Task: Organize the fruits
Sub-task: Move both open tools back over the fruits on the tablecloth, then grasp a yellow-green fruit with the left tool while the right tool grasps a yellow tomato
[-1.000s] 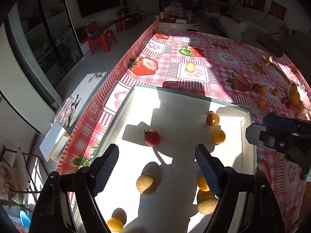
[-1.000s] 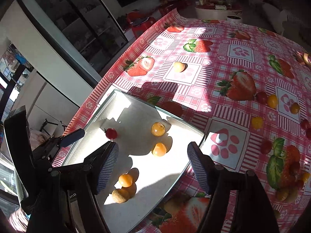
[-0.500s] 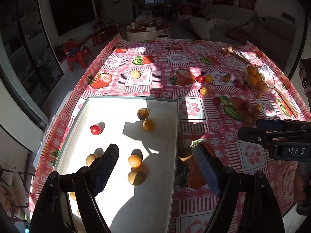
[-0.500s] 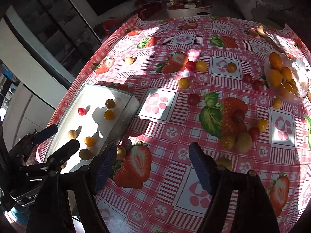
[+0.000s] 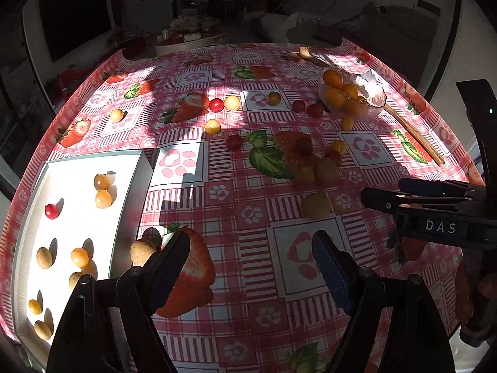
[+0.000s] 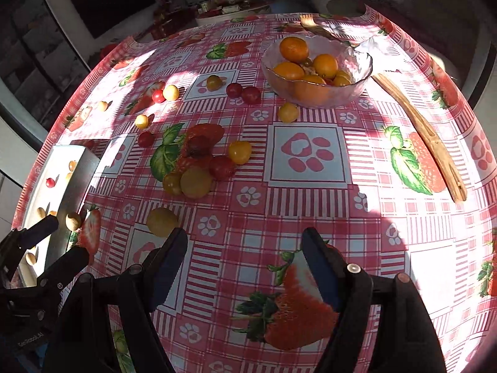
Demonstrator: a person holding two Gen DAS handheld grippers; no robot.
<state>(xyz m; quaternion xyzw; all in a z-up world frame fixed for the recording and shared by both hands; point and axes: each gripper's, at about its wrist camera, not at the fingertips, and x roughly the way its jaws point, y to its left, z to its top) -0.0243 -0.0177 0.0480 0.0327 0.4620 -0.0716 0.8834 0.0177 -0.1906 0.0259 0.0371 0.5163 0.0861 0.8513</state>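
A white tray [image 5: 74, 168] at the left holds several small yellow, tan and red fruits; it also shows in the right wrist view [image 6: 62, 155]. Many loose small fruits lie on the strawberry tablecloth, with a cluster [image 6: 198, 168] mid-table and a yellow fruit [image 6: 162, 221] near my right gripper. A tan fruit [image 5: 142, 251] lies beside the tray's right wall. A glass bowl [image 6: 357, 88] holds oranges. My left gripper [image 5: 251, 258] is open and empty over the cloth right of the tray. My right gripper [image 6: 243, 258] is open and empty.
A wooden fork or tongs [image 6: 428, 136] lies right of the bowl. The table edge curves round at the far side, with a sofa and a low table behind. The right gripper's body [image 5: 441, 214] shows at the right of the left wrist view.
Both grippers have swung right, away from above the tray and out over the tablecloth. The bowl and the loose fruits have come into view. Both stay open and empty.
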